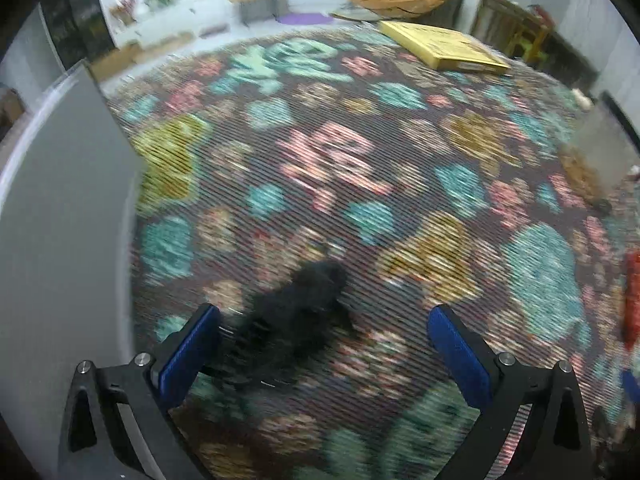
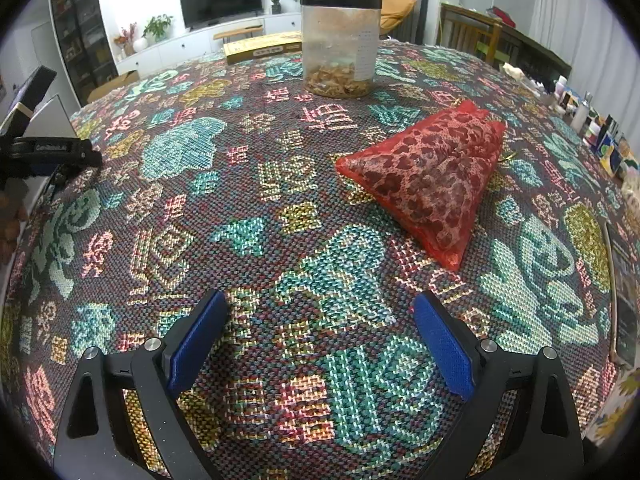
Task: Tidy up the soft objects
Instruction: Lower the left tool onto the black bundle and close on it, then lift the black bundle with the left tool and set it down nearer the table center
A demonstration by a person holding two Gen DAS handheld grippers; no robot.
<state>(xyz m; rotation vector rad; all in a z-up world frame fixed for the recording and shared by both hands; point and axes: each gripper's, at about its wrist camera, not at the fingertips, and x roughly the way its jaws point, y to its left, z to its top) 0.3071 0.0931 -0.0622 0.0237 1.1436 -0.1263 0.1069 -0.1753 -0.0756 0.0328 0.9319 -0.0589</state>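
Both tongs are hanging over the desk [image 2: 256, 184], which is wearing a busy woven cloth w/ teal, pink and gold motifs.

Left tongs [image 1: 324, 334] are standing wide apart, blue pads spread, gripping nothing. A black fuzzy soft thing [image 1: 298, 320] is lying on the cloth between them, closer to the left pad and seemingly touching it, though the left view is smeared w/ blur so can't say for sure what the thing is or whether there's contact. A grey panel [image 1: 60, 220] is filling the left side of that view, and a flat yellow box [image 1: 442, 49] is sitting at the far edge of the desk.

Right tongs [image 2: 320, 316] are also gaping open, nothing between the pads but bare cloth. Ahead and to the right of them, well apart, a red mesh pouch [image 2: 432, 176] is lying on the desk, stuffed w/ dark reddish lumps, drawstring end pointing away. Further back, a clear plastic jar [image 2: 340, 44] w/ a black lid is standing upright, approx. a quarter filled w/ tan bits. Beyond it, that same yellow box is resting at the desk's far edge. Along the right rim, small bottles and boxes [image 2: 600, 136] are crowding together.
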